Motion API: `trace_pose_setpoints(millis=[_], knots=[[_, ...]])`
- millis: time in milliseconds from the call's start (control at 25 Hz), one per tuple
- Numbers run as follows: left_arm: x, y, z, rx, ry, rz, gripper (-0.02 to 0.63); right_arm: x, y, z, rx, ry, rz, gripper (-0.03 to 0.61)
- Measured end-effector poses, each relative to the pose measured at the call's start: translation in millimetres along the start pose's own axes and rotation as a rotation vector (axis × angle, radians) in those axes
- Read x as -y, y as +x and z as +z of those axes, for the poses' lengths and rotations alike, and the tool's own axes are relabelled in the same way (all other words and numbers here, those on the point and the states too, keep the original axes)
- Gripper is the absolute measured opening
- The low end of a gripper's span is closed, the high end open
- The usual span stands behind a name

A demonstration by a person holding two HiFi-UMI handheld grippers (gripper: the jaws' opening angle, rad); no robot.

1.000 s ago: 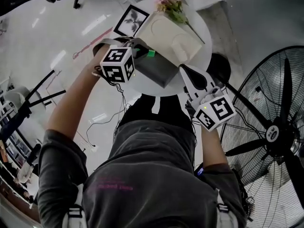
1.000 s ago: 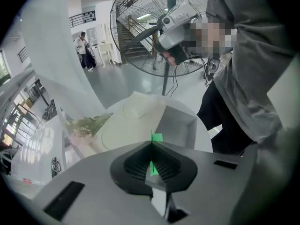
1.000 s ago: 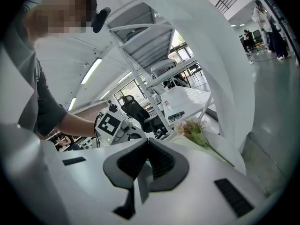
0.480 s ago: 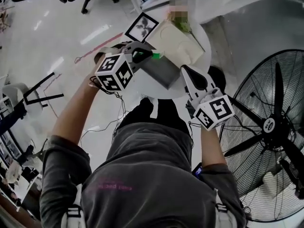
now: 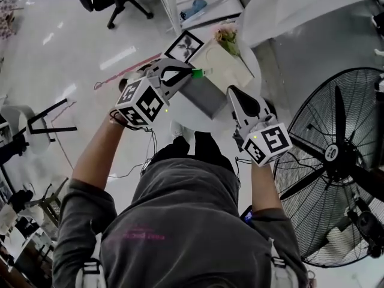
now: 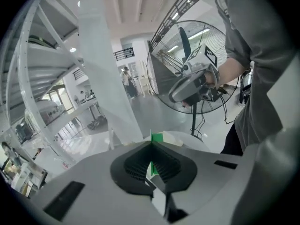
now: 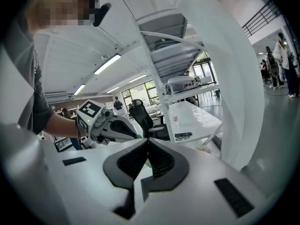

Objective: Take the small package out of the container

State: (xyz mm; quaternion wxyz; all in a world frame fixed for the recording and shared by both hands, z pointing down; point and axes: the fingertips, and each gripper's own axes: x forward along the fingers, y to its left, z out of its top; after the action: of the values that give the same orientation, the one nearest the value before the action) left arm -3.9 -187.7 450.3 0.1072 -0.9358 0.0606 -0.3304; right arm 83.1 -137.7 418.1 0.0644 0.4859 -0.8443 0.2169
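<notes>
On my right, big floor fan (image 5: 336,155), well apart from everything else. Ahead of me is the round white surface (image 5: 254,57), carrying a grey container (image 5: 204,95) with a cream box (image 5: 219,65) touching its far side. A framed leaf picture (image 5: 182,44) sits at the far left edge, and pink flowers (image 5: 227,36) lie past the cream box. The left tongs (image 5: 189,74) are up near the container's far left corner, clamped on the small green package (image 5: 197,72). The package sticks out just past the tips. From the head view it sits over the container's edge and not down inside; can't tell how high above it is. The left gripper view confirms it: the tongs (image 6: 151,146) are pinched on the green package (image 6: 157,137), with a sliver of it also showing between the ribbed pads (image 6: 133,165). The right tongs (image 5: 231,90) hang beside the container's near right corner, apart from it, jaws together. In the right gripper view those tongs (image 7: 147,144) show pads meeting, and I make out nothing gripped. The left tongs (image 7: 136,136) are visible beyond them.
</notes>
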Motion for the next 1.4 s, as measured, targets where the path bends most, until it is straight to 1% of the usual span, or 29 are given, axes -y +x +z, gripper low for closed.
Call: trace_pose_setpoints(millis=[320,560,760,1040,1280,1360,1400], knots=[[-11,-39,22,0.102,-0.096,0.112,0.018,-10,-12,26,0.022,-0.074,-0.019,0.021],[-13,-61,40,0.161,-0.133,0.170,0.018,-13,-21,41,0.046,-0.095,-0.025,0.021],[-14,-81,51,0.236,-0.197,0.226,0.018,-19,-24,52,0.064,-0.124,-0.026,0.021],[-14,-106,60,0.337,-0.297,0.262,0.018,-31,-29,67,0.095,-0.142,-0.011,0.021],[-11,-124,66,0.392,-0.349,0.297,0.018,-37,-32,74,0.109,-0.161,-0.002,0.021],[-12,-131,68,0.412,-0.352,0.311,0.018,-40,-32,77,0.114,-0.163,0.006,0.021],[-13,-134,68,0.416,-0.372,0.313,0.018,-42,-31,80,0.118,-0.163,0.009,0.021]])
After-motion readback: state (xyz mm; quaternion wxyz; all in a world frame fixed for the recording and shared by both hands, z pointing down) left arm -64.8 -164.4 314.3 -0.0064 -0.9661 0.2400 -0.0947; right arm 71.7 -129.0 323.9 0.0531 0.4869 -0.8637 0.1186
